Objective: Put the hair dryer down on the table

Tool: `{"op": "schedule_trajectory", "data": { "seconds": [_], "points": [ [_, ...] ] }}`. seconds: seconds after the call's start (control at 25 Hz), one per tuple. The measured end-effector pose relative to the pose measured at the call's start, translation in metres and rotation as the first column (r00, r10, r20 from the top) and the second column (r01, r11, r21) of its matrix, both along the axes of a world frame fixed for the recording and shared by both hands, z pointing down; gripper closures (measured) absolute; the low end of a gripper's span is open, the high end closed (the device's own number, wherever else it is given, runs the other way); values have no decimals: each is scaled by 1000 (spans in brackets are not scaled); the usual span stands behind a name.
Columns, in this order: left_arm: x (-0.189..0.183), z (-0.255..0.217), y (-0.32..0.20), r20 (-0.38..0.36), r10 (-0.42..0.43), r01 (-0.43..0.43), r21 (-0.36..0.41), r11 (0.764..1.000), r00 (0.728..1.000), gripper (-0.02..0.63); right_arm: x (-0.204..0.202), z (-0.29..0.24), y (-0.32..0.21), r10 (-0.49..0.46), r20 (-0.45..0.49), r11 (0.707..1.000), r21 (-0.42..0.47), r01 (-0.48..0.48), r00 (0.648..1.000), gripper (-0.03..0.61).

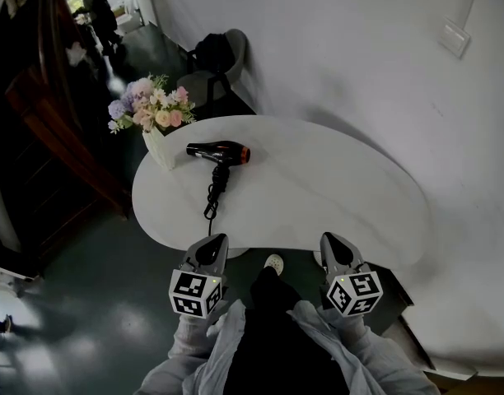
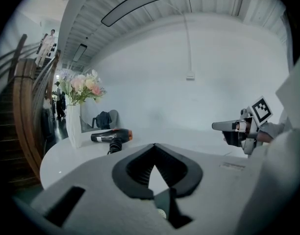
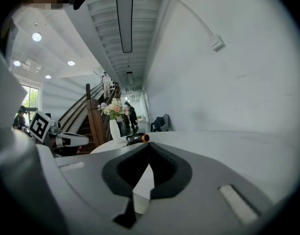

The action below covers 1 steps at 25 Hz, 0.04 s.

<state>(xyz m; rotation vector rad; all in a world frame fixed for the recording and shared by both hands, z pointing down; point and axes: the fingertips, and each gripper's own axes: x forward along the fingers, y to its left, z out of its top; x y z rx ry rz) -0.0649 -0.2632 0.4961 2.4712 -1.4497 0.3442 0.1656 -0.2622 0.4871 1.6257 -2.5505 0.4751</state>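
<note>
1. Left gripper [image 1: 215, 243]: it sits in the lower centre of the head view, at the near edge of the table [image 1: 334, 196]. In the left gripper view the jaws are fully together, tips meeting in a point [image 2: 154, 145]. Nothing is between them and they touch nothing.
2. Right gripper [image 1: 331, 243]: it sits just right of centre in the lower part of the head view, level with the left one and also at the near edge of the table. In the right gripper view its jaws are likewise closed tip to tip [image 3: 149, 145], with nothing clamped and nothing in contact.
3. Hair dryer [image 1: 219, 152]: it lies on its side on the white tabletop, in the upper left part of the table surface, well apart from both grippers. The body is black, with an orange-red ring at the end that points to the right of the frame. The handle points toward the lower edge of the frame.
4. Cord [image 1: 212, 197]: black and bunched, it runs from the handle toward the near edge of the table.
5. Vase [image 1: 160, 148]: white, it stands just left of the hair dryer and holds pink and pale flowers [image 1: 149, 105].
6. Cross views: the hair dryer appears left of centre in the left gripper view [image 2: 111, 136], beside the vase. In the right gripper view it appears as a small form just above the jaw tips [image 3: 136, 138].
</note>
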Motion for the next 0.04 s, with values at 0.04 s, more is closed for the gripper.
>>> {"op": "schedule_trajectory", "data": {
  "seconds": [0.04],
  "points": [
    [0,0,-1,0,1,-1,-1,1000,1000,612,0,0,-1,-1,1,1000,0,1,1000,570]
  ]
}}
